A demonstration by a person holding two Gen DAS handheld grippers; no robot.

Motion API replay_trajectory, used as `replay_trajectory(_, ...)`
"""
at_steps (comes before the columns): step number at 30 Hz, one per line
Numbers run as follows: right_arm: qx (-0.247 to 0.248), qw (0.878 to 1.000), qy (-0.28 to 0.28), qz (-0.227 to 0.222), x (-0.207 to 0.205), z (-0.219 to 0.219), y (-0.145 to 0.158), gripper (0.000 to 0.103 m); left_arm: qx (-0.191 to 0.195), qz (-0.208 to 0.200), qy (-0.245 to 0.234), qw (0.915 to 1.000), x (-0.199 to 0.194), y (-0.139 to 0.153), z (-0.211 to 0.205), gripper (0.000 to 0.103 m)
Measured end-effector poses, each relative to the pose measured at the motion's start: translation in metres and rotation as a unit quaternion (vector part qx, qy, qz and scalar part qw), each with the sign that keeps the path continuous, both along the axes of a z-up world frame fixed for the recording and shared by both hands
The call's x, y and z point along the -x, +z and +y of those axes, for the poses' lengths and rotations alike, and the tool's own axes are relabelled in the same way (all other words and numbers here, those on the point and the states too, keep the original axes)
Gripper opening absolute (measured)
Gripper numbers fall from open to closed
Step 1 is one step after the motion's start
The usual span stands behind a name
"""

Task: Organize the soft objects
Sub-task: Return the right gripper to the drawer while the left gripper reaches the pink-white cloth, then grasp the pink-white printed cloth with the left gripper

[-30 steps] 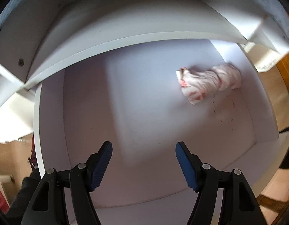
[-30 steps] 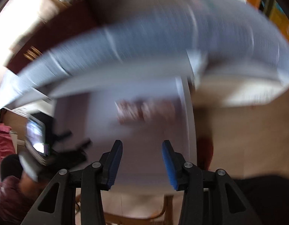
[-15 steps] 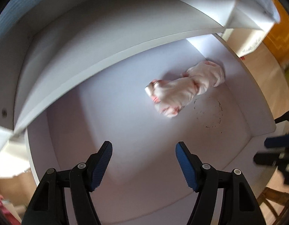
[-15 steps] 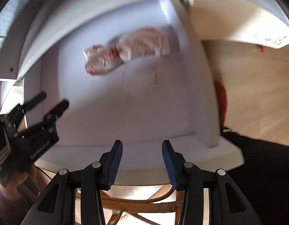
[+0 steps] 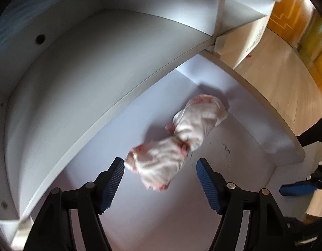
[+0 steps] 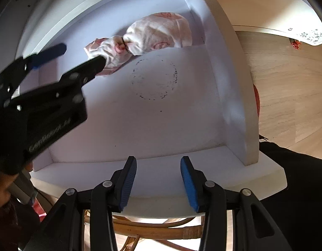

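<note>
Where white shelf (image 6: 161,115) bears ring stain (image 6: 154,79), wooden floor (image 6: 286,83) beside

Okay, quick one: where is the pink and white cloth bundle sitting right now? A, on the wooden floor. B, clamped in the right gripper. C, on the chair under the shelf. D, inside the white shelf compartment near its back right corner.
D: the cloth bundle lies on the white shelf floor by the back right corner, with the open left gripper reaching it.
</note>
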State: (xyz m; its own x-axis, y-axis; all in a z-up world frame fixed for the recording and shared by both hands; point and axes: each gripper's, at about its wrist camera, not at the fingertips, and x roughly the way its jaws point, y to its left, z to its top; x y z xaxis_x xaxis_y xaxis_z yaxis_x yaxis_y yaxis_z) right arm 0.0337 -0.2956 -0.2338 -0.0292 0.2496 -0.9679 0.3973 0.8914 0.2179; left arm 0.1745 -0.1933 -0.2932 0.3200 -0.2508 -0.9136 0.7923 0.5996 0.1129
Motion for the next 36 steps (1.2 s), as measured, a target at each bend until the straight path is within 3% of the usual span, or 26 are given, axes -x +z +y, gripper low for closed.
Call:
replay_trajectory(3,0.002,1.000,-0.008,0.002,0.002,-0.005,-0.002,0.044,-0.009,-0.002,-0.015,0.9998,-0.003,-0.005,-0.012,0.072)
replay_trajectory(4,0.001,1.000,-0.010,0.001,0.003,-0.006,-0.002,0.044,-0.012,-0.001,-0.020,0.9997,-0.009,-0.020,-0.032,0.072)
replay_trajectory(10,-0.006,1.000,-0.019,0.003,0.007,-0.011,-0.004,0.044,-0.036,0.006,-0.043,0.9984,-0.010,-0.050,-0.057,0.072)
replay_trajectory(11,-0.008,1.000,-0.022,0.003,0.005,-0.014,-0.004,0.044,-0.040,0.009,-0.043,0.9982,-0.010,-0.054,-0.060,0.069)
replay_trajectory(13,-0.012,1.000,-0.025,0.005,0.001,-0.021,-0.006,0.044,-0.047,0.016,-0.036,0.9981,-0.012,-0.060,-0.063,0.040)
replay_trajectory(14,-0.013,1.000,-0.027,0.005,-0.002,-0.022,-0.006,0.044,-0.052,0.016,-0.029,0.9981,-0.012,-0.062,-0.063,0.038)
replay_trajectory(15,-0.014,0.999,-0.029,0.006,-0.002,-0.023,-0.006,0.044,-0.052,0.013,-0.023,0.9983,-0.012,-0.062,-0.060,0.027)
replay_trajectory(20,-0.007,1.000,-0.023,0.004,-0.002,-0.025,-0.007,0.044,-0.040,0.058,0.066,0.9953,-0.024,-0.063,-0.030,0.024)
replay_trajectory(24,0.010,1.000,-0.005,0.001,-0.006,-0.017,-0.009,0.044,-0.034,0.108,0.165,0.9798,-0.031,-0.069,0.013,0.025)
replay_trajectory(29,0.035,0.999,0.040,0.008,-0.016,-0.001,-0.017,0.044,-0.030,0.155,0.279,0.9473,-0.034,-0.079,0.069,0.025)
replay_trajectory(36,0.094,0.988,0.119,0.000,-0.044,0.023,-0.027,0.044,-0.037,0.175,0.337,0.9243,-0.030,-0.088,0.097,0.025)
